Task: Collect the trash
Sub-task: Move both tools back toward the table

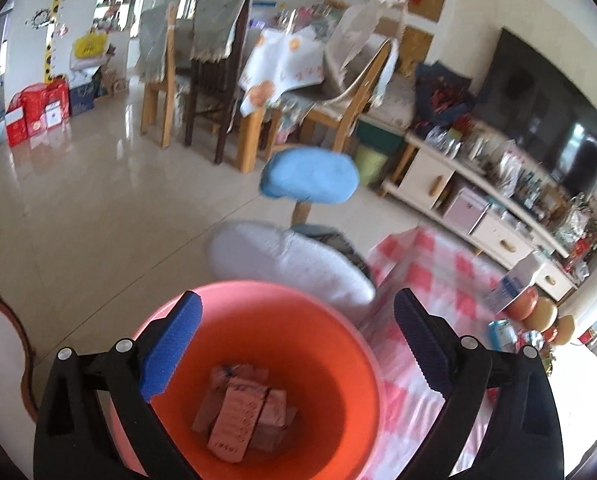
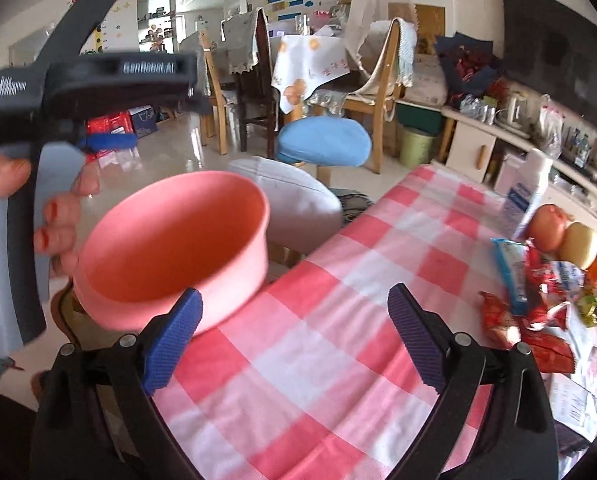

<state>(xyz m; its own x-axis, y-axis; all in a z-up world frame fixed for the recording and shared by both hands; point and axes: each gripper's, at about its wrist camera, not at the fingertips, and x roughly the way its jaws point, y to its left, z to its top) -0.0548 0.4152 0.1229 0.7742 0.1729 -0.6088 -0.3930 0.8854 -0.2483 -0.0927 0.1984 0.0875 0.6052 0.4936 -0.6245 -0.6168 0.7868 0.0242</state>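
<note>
The left gripper (image 1: 298, 344) hangs spread and empty over the bin (image 1: 362, 344), paper scraps (image 1: 242, 412) inside. The right gripper (image 2: 294, 340) gapes unladen; wrappers (image 2: 538, 312) at three o'clock could snag the tablecloth (image 2: 318, 360).

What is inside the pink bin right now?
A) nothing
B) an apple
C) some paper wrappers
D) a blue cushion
C: the left wrist view looks down into the pink bin, and crumpled paper wrappers lie on its bottom.
</note>
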